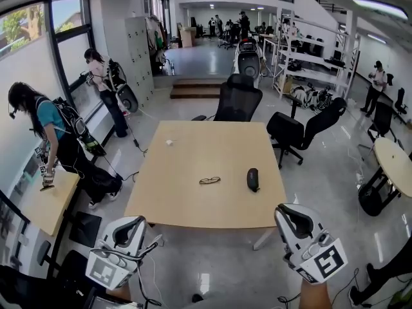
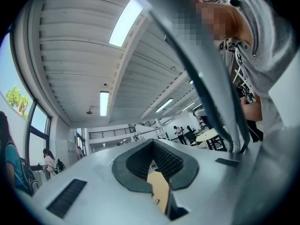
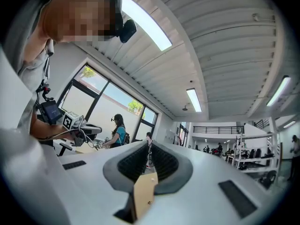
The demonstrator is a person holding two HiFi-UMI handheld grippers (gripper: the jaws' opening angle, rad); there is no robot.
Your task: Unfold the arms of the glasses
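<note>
Glasses (image 1: 209, 180) lie on tabletop (image 1: 193, 150) near black case (image 1: 253, 179); left hand-held gripper (image 1: 131, 227) and right hand-held gripper (image 1: 293, 219), both clenched empty, hang short of it.

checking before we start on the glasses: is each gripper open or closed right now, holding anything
left gripper: closed, empty
right gripper: closed, empty

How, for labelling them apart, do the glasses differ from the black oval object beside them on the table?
The glasses are a thin frame with the tabletop showing through; the black oval object is solid and bulkier. The glasses lie crosswise in the head view; the black oval object points away from the camera. Both rest on the wooden table, apart.
</note>
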